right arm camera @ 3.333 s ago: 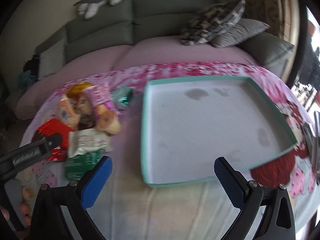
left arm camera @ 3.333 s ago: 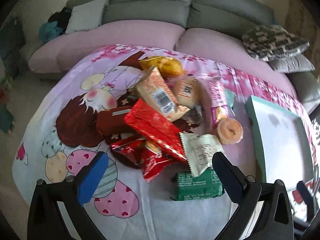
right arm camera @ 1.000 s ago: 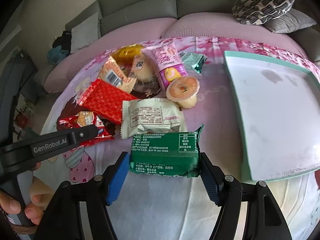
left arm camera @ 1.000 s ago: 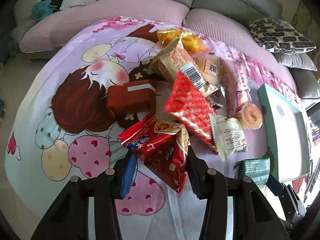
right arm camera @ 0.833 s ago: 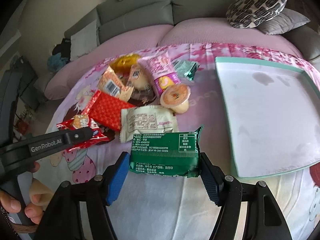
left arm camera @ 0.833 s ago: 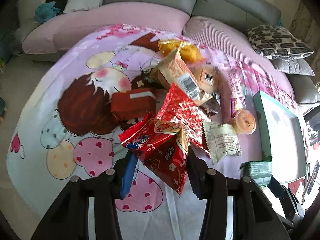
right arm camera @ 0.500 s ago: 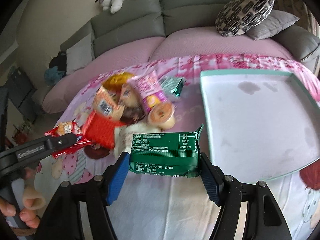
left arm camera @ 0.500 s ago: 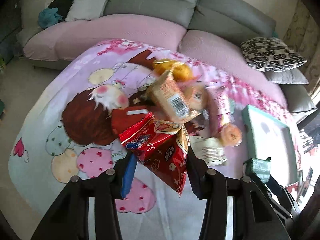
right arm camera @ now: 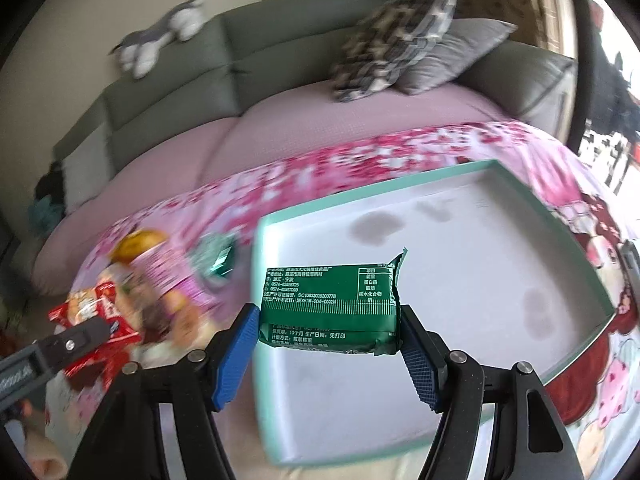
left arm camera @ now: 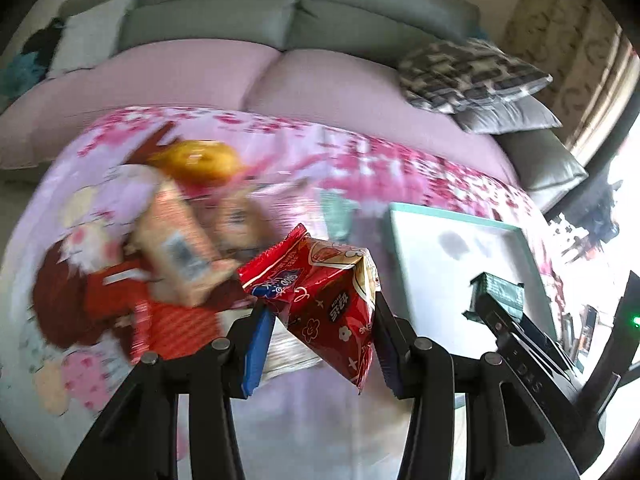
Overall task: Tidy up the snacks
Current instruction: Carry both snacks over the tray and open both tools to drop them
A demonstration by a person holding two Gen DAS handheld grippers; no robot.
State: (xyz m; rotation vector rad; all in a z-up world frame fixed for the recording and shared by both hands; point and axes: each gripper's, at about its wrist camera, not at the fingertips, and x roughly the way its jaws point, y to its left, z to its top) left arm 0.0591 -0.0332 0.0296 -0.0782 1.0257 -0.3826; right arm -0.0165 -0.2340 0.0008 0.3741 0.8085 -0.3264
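My left gripper (left arm camera: 320,344) is shut on a red snack packet (left arm camera: 320,300) and holds it in the air, left of the tray. My right gripper (right arm camera: 326,344) is shut on a green snack packet (right arm camera: 328,308) and holds it above the near left part of the teal-rimmed white tray (right arm camera: 480,172). The tray (left arm camera: 452,216) looks empty. The pile of other snacks (left arm camera: 176,240) lies on the cartoon-print cloth to the left, blurred. The right gripper with the green packet (left arm camera: 500,292) also shows at the right of the left wrist view.
A grey and pink sofa (right arm camera: 280,120) runs behind the table, with patterned cushions (right arm camera: 396,36) and a plush toy (right arm camera: 160,44). A small green packet (right arm camera: 218,256) lies just left of the tray. The cloth (left arm camera: 320,432) shows bare in front of the pile.
Both grippers have swung right and risen with their packets. The green packet now hangs over the tray, and the red packet has left the pile and come closer to the tray.
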